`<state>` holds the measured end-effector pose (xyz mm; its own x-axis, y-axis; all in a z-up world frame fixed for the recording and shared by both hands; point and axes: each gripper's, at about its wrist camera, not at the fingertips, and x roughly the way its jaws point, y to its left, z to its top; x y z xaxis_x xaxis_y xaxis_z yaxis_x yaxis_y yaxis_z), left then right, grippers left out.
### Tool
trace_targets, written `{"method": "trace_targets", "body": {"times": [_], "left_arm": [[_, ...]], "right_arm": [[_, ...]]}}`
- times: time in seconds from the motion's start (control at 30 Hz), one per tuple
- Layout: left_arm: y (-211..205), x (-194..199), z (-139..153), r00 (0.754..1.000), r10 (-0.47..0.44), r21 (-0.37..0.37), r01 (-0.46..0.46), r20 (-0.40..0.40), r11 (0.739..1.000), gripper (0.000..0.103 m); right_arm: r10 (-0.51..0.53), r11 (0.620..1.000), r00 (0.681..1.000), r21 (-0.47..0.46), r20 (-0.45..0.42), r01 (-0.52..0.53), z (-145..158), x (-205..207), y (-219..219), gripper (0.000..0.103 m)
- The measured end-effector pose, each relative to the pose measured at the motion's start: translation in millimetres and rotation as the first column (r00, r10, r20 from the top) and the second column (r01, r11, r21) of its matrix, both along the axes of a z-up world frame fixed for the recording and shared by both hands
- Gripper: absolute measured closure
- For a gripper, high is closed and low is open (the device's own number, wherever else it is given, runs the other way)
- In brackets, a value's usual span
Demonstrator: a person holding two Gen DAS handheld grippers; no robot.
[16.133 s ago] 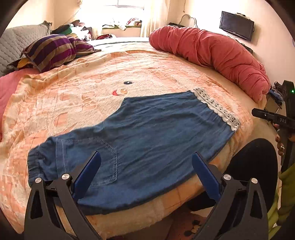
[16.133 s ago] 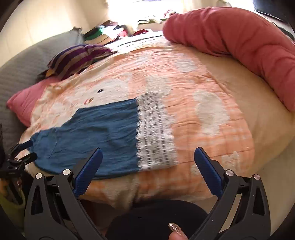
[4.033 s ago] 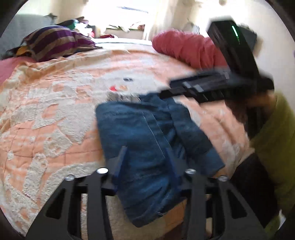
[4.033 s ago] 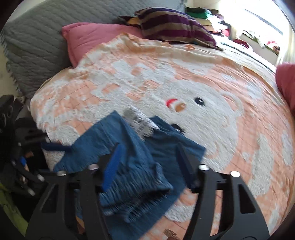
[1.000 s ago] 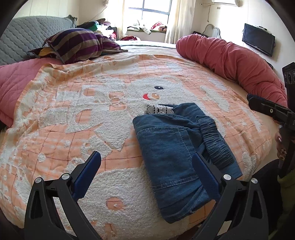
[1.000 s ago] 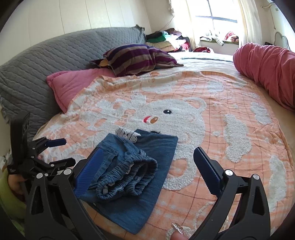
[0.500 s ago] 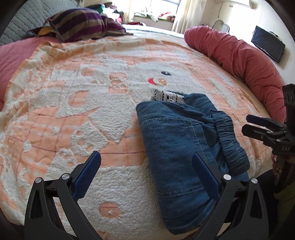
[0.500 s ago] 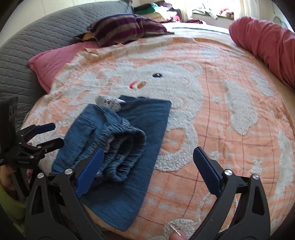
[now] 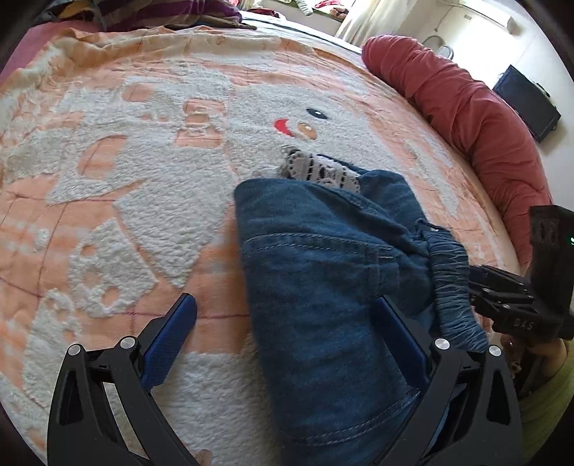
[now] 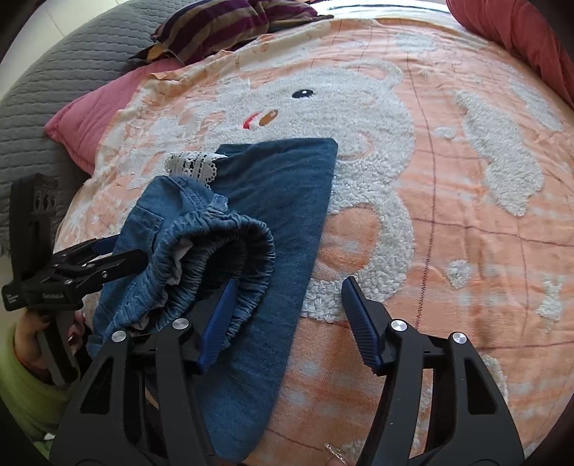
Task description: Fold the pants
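Note:
The blue denim pants (image 9: 323, 272) lie folded in a loose bundle on the orange bear blanket (image 9: 125, 179), white lace hem (image 9: 315, 170) poking out at the far end. My left gripper (image 9: 287, 329) is open, low over the bundle's near left edge, its right finger on the denim. In the right wrist view the pants (image 10: 287, 200) lie flat with the elastic waistband (image 10: 222, 243) bunched on top. My right gripper (image 10: 287, 315) is open, its left finger against the waistband. The left gripper (image 10: 97, 258) also shows there at the bundle's left side.
A long red bolster (image 9: 466, 107) runs along the bed's right side. A striped pillow (image 10: 229, 25), a pink pillow (image 10: 89, 114) and a grey quilted headboard (image 10: 43, 86) are at the far left. The bed edge lies just below both grippers.
Both grippers have dropped closer to the folded pants. The right gripper's jaws have narrowed and its left finger now touches the waistband. The pants have barely shifted.

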<state>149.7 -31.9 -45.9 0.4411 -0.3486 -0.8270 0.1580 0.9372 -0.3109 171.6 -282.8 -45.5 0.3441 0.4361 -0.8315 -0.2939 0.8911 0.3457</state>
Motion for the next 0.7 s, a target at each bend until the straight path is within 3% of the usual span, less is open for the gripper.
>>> {"method": "trace_targets", "body": {"times": [0.2,0.23,0.27,0.3,0.37,0.47,0.5,0.6,0.7], "left_arm": [[-21.4,7.3,-2.3,0.999,-0.054,0.042,0.054,-0.008,0.998,0.005],[-23.5,9.4,-2.3,0.998,-0.060,0.042,0.061,-0.011,0.997,0.007],[-26.4,10.4,-1.9,0.998,-0.068,0.036,0.068,-0.011,0.997,0.010],[-31.0,10.2,-0.9,0.997,-0.082,0.024,0.082,-0.007,0.996,0.022],[-35.2,7.3,-0.9,0.996,-0.092,0.036,0.092,-0.001,0.995,0.025],[-34.5,1.4,1.3,0.996,-0.090,0.024,0.090,0.018,0.996,0.038],[-35.0,-2.0,4.9,0.995,-0.093,0.030,0.092,0.039,0.995,0.048],[-41.8,-14.8,15.3,0.988,-0.111,0.088,0.101,0.110,0.991,0.062],[-40.3,-18.7,20.0,0.986,-0.105,0.083,0.094,0.133,0.992,0.068]], "right_arm": [[0.009,0.999,1.000,0.046,-0.011,-0.008,-4.7,10.6,1.7,0.049],[0.021,0.999,1.000,0.050,-0.007,-0.020,-4.6,11.6,2.9,0.056],[0.035,0.998,0.999,0.057,-0.004,-0.035,-4.4,11.3,4.3,0.061],[0.052,0.996,0.999,0.072,-0.006,-0.052,-4.9,10.9,5.5,0.066],[0.066,0.996,0.998,0.056,0.003,-0.066,-4.6,9.1,9.4,0.069],[0.088,0.995,0.995,0.034,0.037,-0.090,0.1,5.1,15.1,0.086],[0.108,0.994,0.992,0.006,0.063,-0.108,3.3,2.0,20.8,0.090],[0.166,0.981,0.970,-0.129,0.176,-0.145,16.3,-13.7,42.9,0.095],[0.169,0.979,0.958,-0.153,0.231,-0.136,24.1,-19.5,46.1,0.098]]}}
